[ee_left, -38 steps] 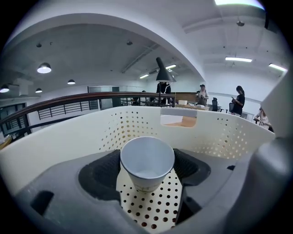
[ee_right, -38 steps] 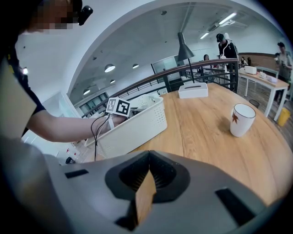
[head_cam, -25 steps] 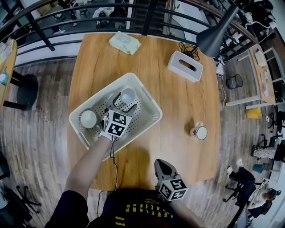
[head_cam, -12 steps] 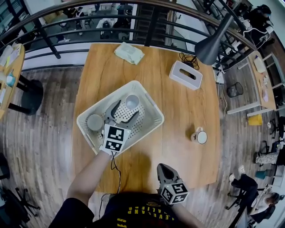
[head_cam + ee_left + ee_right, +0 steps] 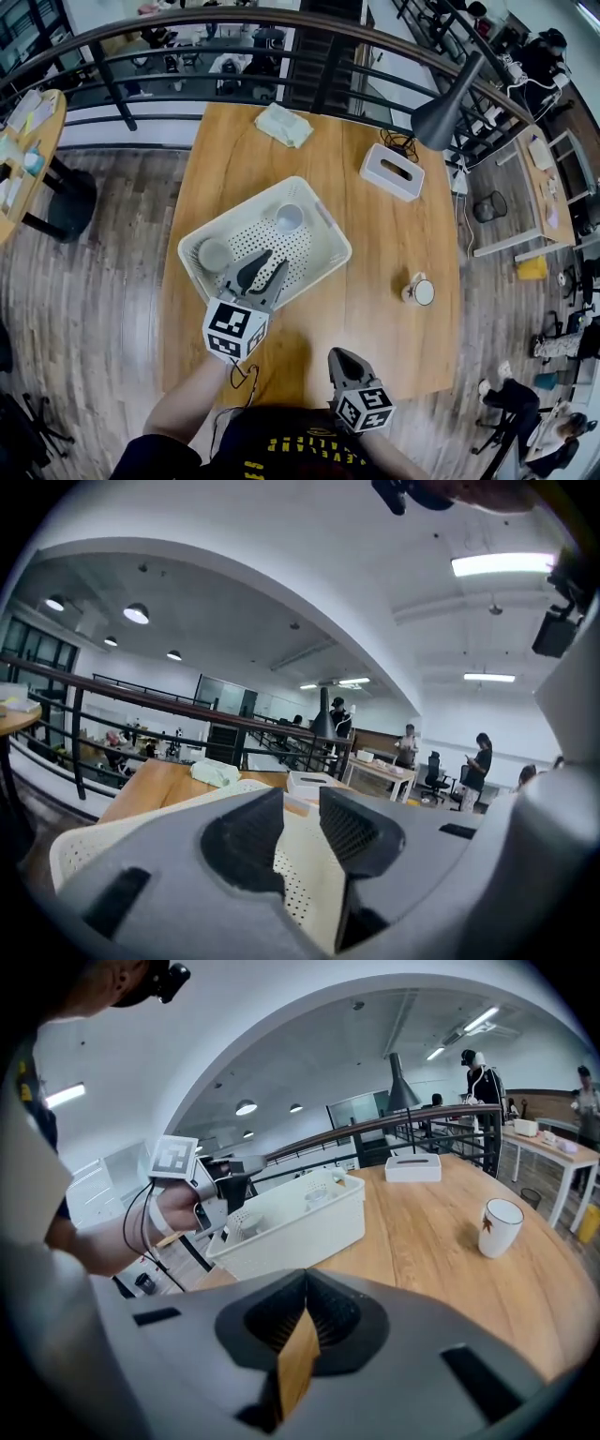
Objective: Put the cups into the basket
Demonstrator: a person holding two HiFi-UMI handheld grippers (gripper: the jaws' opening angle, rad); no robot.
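Observation:
A white perforated basket sits on the wooden table with two pale cups in it, one at the far side and one at the left end. A third white cup stands on the table to the right, also seen in the right gripper view. My left gripper hovers over the basket's near edge. Its jaws have just been closing but a gap remains, with nothing between them. My right gripper hangs shut and empty at the table's near edge.
A white tissue box and a coiled cable lie at the far right. A pack of wipes sits at the far edge. A grey lamp leans over the right corner, and a railing runs behind the table.
My left gripper has lifted away from the far cup and drawn back toward me, with its jaws narrower. That cup stays in the basket. The right gripper has barely shifted.

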